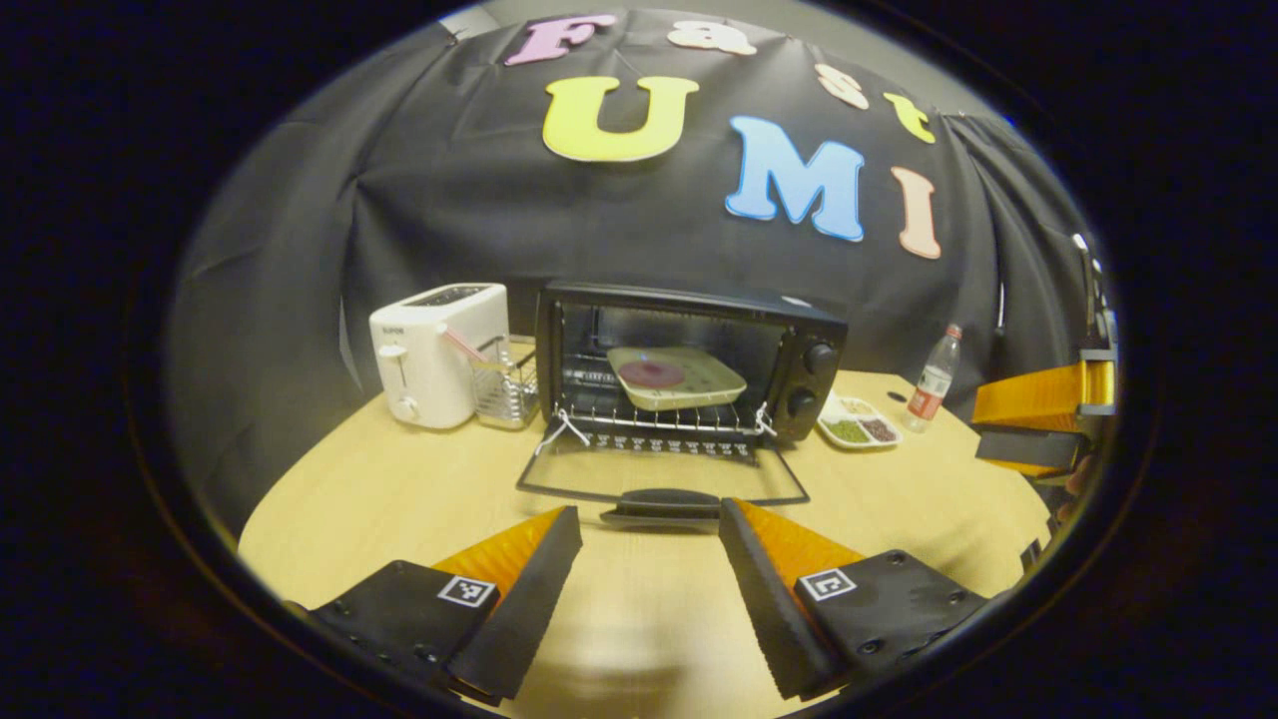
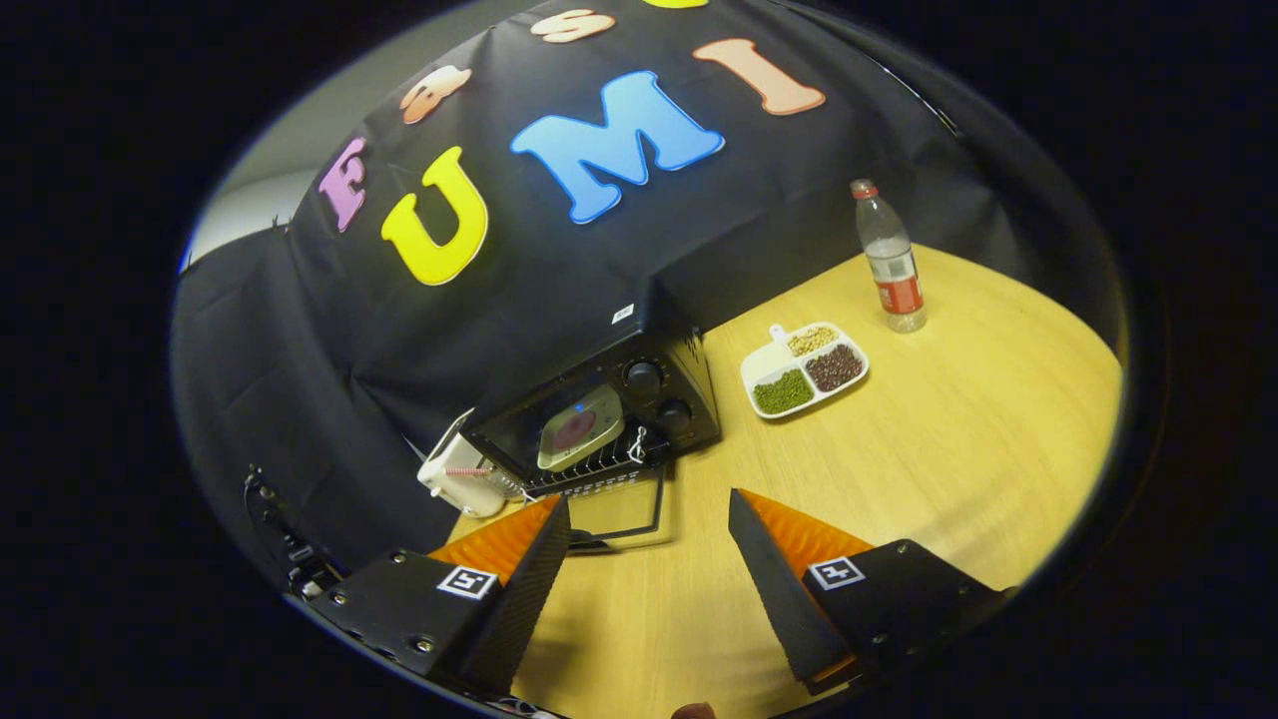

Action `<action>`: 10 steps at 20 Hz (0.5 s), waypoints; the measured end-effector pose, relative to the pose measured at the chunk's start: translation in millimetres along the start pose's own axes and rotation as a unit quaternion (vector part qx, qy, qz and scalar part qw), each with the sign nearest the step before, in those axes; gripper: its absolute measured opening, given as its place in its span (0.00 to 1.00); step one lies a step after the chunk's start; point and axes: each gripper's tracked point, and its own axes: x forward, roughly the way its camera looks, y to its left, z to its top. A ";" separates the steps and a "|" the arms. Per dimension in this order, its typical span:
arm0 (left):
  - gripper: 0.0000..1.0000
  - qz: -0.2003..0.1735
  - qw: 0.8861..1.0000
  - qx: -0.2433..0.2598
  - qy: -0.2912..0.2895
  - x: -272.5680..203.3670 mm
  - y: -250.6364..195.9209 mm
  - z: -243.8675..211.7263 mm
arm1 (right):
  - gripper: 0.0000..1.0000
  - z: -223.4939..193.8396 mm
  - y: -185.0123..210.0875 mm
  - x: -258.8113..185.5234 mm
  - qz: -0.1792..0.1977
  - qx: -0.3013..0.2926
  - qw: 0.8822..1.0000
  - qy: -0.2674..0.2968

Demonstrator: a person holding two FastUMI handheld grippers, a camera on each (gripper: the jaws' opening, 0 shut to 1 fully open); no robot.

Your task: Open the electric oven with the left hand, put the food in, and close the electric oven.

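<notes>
The black electric oven [image 1: 689, 364] stands at the back of the wooden table, its glass door [image 1: 661, 482] folded down flat toward me. Inside, on the wire rack, rests a pale plate [image 1: 677, 377] carrying a round dark-red piece of food [image 1: 651, 373]. My left gripper [image 1: 649, 521] is open just in front of the door handle [image 1: 661, 503], nothing between its fingers. In the right gripper view, the oven [image 2: 599, 409] sits ahead to the left with the plate [image 2: 581, 427] inside, and my right gripper [image 2: 647, 519] is open and empty above the table.
A white toaster [image 1: 436, 366] and a metal mesh holder [image 1: 505, 386] stand left of the oven. A divided dish of beans [image 2: 804, 369] and a plastic bottle [image 2: 889, 260] sit right of it. The other gripper [image 1: 1043, 414] hangs at the far right of the left gripper view.
</notes>
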 end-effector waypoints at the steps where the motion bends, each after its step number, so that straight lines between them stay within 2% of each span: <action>1: 0.95 -0.002 1.000 -0.003 0.017 7.6 -1.1 -11.3 | 0.98 -4.7 -3.3 -7.9 -0.005 -0.018 1.000 -0.001; 2: 1.00 -0.004 1.000 -0.007 0.030 14.5 -3.8 -19.9 | 0.98 -4.7 -7.1 -12.2 -0.012 -0.030 0.999 -0.001; 3: 0.96 -0.003 0.999 -0.010 0.040 21.7 -5.4 -27.0 | 0.98 -3.3 -11.5 -15.7 -0.020 -0.039 0.999 -0.004; 5: 0.96 -0.002 0.998 -0.009 0.058 32.8 -6.4 -37.7 | 0.98 -3.9 -17.5 -21.7 -0.031 -0.051 0.998 -0.005; 6: 1.00 -0.002 0.998 -0.006 0.067 39.5 -6.5 -42.0 | 0.98 -4.7 -18.8 -24.8 -0.034 -0.055 0.998 -0.004; 10: 1.00 -0.004 0.995 0.003 0.096 65.6 -6.3 -54.7 | 0.98 -2.6 -29.9 -33.5 -0.058 -0.084 0.995 -0.008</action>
